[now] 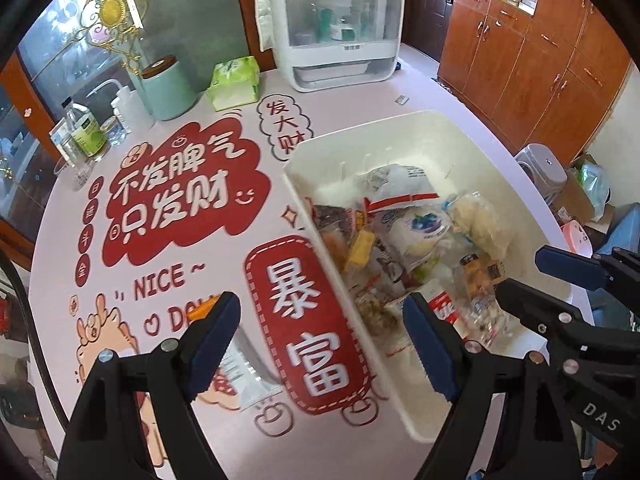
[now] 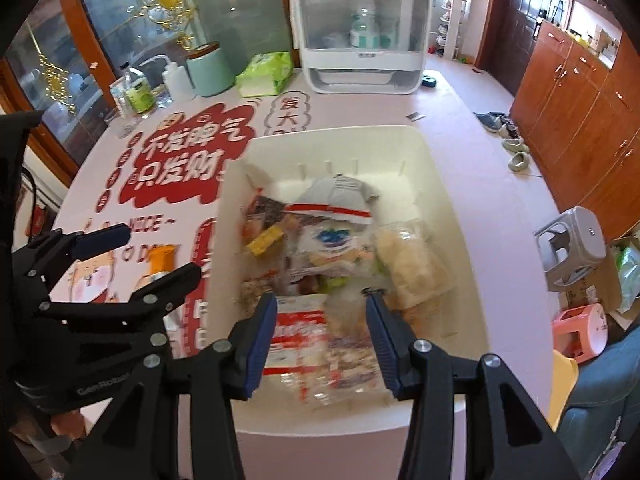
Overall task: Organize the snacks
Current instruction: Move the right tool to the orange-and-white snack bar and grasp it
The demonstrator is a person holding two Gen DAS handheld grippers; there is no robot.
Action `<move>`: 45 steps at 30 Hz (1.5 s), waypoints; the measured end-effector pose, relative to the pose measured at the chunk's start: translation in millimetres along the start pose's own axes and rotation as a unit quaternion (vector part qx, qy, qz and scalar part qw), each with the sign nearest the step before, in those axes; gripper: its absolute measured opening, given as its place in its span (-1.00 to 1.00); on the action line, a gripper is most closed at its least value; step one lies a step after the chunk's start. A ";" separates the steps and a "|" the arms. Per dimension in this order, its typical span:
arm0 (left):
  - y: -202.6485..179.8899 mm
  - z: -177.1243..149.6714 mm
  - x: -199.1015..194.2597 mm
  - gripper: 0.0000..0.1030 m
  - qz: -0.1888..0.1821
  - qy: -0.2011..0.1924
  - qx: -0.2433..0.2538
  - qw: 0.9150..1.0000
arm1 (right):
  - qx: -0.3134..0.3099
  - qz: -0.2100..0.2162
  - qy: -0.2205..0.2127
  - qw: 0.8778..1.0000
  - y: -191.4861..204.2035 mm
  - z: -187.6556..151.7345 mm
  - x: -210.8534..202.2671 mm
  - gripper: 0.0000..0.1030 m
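Observation:
A white plastic bin [image 1: 320, 216] [image 2: 452, 200] stands on the pink printed table and holds several snack packets [image 1: 416, 236] [image 2: 336, 240]. My left gripper [image 1: 324, 320] is open and empty over the table, just left of the bin's near wall. A clear snack packet with an orange end [image 1: 240, 364] [image 2: 160, 260] lies on the table under its left finger. My right gripper [image 2: 322, 312] is open, low over the near end of the bin above a red-and-white packet [image 2: 296, 328]. It shows in the left wrist view [image 1: 532, 276]; the left gripper shows in the right wrist view [image 2: 156, 252].
At the table's far side stand a white lidded cabinet box [image 1: 336, 32] [image 2: 360, 28], a green tissue pack [image 1: 234, 84] [image 2: 266, 74], a mint canister [image 1: 166, 88] [image 2: 208, 70] and several bottles [image 1: 86, 132]. Stools [image 2: 572, 248] and wooden cabinets [image 2: 580, 112] are to the right.

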State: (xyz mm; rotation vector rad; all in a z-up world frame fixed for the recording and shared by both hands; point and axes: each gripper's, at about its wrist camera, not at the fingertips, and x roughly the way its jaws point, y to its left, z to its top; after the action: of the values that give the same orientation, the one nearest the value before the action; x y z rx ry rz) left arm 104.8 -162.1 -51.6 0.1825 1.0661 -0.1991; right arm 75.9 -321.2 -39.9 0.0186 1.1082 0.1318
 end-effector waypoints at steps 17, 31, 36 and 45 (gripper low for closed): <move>131.8 -32.0 -41.6 0.60 0.058 -0.027 -0.026 0.998 | -0.046 0.048 -0.019 0.998 127.3 2.0 -9.3 -0.09; 222.1 -80.3 38.5 0.60 0.034 0.034 -0.076 0.996 | -0.035 0.063 0.063 0.995 200.3 -18.4 106.6 -0.09; 231.5 -90.2 62.2 0.60 0.016 0.047 -0.090 0.995 | -0.034 0.047 0.080 0.995 211.3 -27.7 138.3 -0.09; 236.3 -90.7 78.9 0.60 0.010 0.051 -0.093 0.994 | -0.040 0.025 0.082 0.996 220.9 -29.6 161.0 -0.09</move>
State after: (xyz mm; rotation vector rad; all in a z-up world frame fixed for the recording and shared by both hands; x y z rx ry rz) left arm 123.8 82.8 -151.5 0.0363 1.1782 -0.0711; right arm 98.8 -85.0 -178.7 -0.0366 1.2652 0.2248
